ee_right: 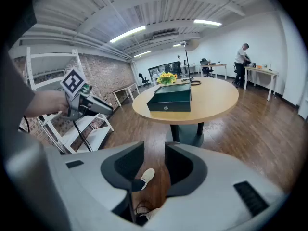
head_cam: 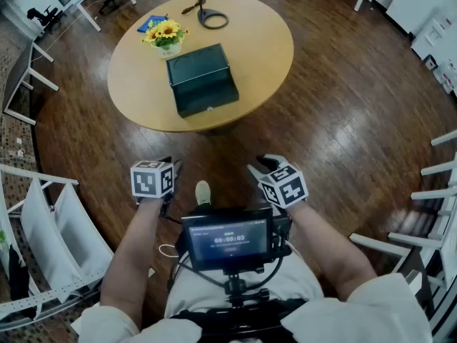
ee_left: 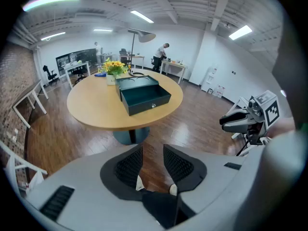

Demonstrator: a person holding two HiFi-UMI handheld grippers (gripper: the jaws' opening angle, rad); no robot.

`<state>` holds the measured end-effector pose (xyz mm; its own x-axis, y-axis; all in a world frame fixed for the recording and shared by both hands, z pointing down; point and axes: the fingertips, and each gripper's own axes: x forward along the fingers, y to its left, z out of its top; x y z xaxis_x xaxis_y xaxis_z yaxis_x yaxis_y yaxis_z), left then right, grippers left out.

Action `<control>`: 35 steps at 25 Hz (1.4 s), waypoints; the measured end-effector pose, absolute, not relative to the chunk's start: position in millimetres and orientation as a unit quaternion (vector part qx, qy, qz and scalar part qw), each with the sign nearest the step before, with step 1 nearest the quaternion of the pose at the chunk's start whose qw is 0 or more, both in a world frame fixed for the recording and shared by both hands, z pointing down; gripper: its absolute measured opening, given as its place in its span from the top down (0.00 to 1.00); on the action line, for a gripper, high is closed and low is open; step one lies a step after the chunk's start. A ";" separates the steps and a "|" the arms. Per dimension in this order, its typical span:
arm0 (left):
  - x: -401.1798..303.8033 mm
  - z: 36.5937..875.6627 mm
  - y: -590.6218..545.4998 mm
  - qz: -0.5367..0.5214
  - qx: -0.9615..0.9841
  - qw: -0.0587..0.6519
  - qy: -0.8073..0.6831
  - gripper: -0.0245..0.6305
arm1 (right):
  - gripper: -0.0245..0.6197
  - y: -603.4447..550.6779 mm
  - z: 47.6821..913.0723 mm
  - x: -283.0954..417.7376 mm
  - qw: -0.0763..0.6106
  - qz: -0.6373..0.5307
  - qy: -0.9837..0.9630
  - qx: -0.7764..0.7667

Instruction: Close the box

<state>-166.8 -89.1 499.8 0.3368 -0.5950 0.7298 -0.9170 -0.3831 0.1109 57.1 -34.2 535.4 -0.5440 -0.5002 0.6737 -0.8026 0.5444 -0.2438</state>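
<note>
A dark green box (head_cam: 202, 78) sits near the middle of a round wooden table (head_cam: 264, 56), its keyhole side facing me. Its lid looks tilted up at the back in the left gripper view (ee_left: 143, 94); in the right gripper view the box (ee_right: 172, 99) shows only its front. Both grippers hang over the floor, well short of the table. My left gripper (head_cam: 171, 171) is open with nothing between its fingers (ee_left: 130, 165). My right gripper (head_cam: 258, 168) is open and empty too, its pads (ee_right: 180, 163) apart.
A pot of yellow flowers (head_cam: 166, 36), a blue item (head_cam: 151, 23) and a lamp stand's ring base (head_cam: 213, 18) share the table's far side. White shelving (head_cam: 43, 220) stands at my left, white chairs (head_cam: 435, 191) at my right. A person (ee_right: 240, 57) works at a far desk.
</note>
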 end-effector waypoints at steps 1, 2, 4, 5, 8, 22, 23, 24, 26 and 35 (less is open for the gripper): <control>-171.4 495.3 -103.6 0.309 0.779 0.257 -0.481 0.75 | 0.74 -37.8 538.0 54.1 0.277 0.271 -0.834 0.392; -175.5 490.6 -118.8 0.314 0.785 0.249 -0.473 0.75 | 0.74 -41.9 540.2 51.0 0.279 0.267 -0.834 0.393; -180.6 480.1 -153.6 0.330 0.796 0.230 -0.452 0.75 | 0.74 -54.1 542.5 45.0 0.282 0.260 -0.835 0.395; -180.9 474.7 -173.0 0.339 0.802 0.221 -0.439 0.75 | 0.74 -61.8 542.2 41.8 0.282 0.259 -0.835 0.396; -172.6 467.3 -227.7 0.367 0.821 0.201 -0.389 0.75 | 0.74 -80.6 540.3 31.0 0.282 0.266 -0.831 0.400; -96.3 507.0 -401.0 0.492 0.859 0.098 -0.101 0.75 | 0.74 -177.2 562.8 -40.4 0.250 0.309 -0.765 0.507; -94.6 512.7 -405.9 0.501 0.856 0.092 -0.088 0.75 | 0.74 -181.4 563.9 -44.0 0.247 0.310 -0.762 0.512; -93.6 518.4 -410.9 0.509 0.853 0.088 -0.078 0.75 | 0.74 -185.8 564.4 -47.4 0.243 0.311 -0.760 0.517; -91.8 527.7 -421.2 0.517 0.850 0.083 -0.062 0.81 | 0.74 -196.2 564.7 -53.4 0.235 0.309 -0.754 0.531; -80.8 542.2 -418.0 0.539 0.838 0.080 0.001 0.96 | 0.74 -221.3 584.8 -59.9 0.225 0.290 -0.735 0.570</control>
